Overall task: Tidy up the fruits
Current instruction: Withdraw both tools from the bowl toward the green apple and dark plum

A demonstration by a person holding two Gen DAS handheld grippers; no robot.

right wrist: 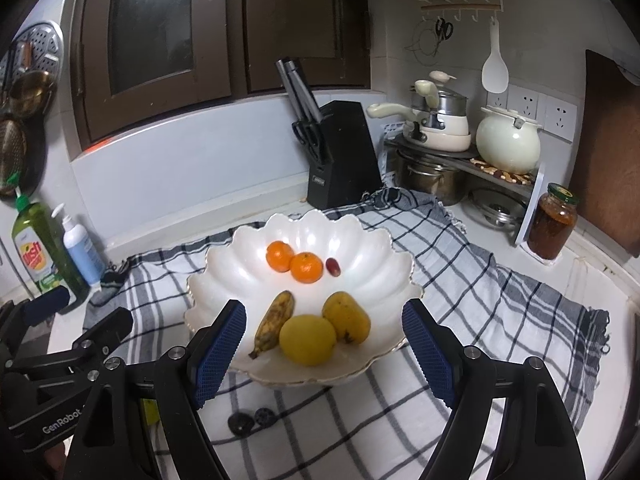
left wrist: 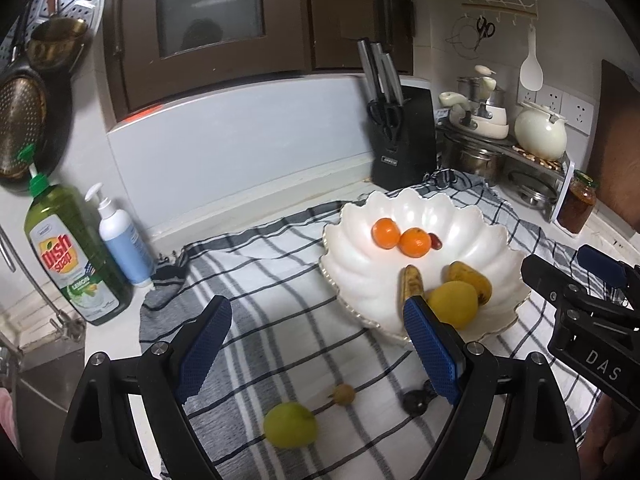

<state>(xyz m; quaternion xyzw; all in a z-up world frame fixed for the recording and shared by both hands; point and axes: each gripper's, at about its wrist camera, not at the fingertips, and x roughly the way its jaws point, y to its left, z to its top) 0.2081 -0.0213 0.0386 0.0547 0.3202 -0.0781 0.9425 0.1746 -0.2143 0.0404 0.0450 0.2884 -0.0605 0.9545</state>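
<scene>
A white scalloped bowl on a checked cloth holds two oranges, a small red fruit, a spotted banana, a round yellow fruit and a yellow oblong fruit. My right gripper hovers open over the bowl's near rim, and nothing touches its pads. My left gripper stands open above the cloth, left of the bowl. Below it on the cloth lie a green fruit, a small tan fruit and two dark fruits.
A dish soap bottle and a pump bottle stand at the left by the sink. A black knife block stands behind the bowl. A pot rack and a jar fill the right corner.
</scene>
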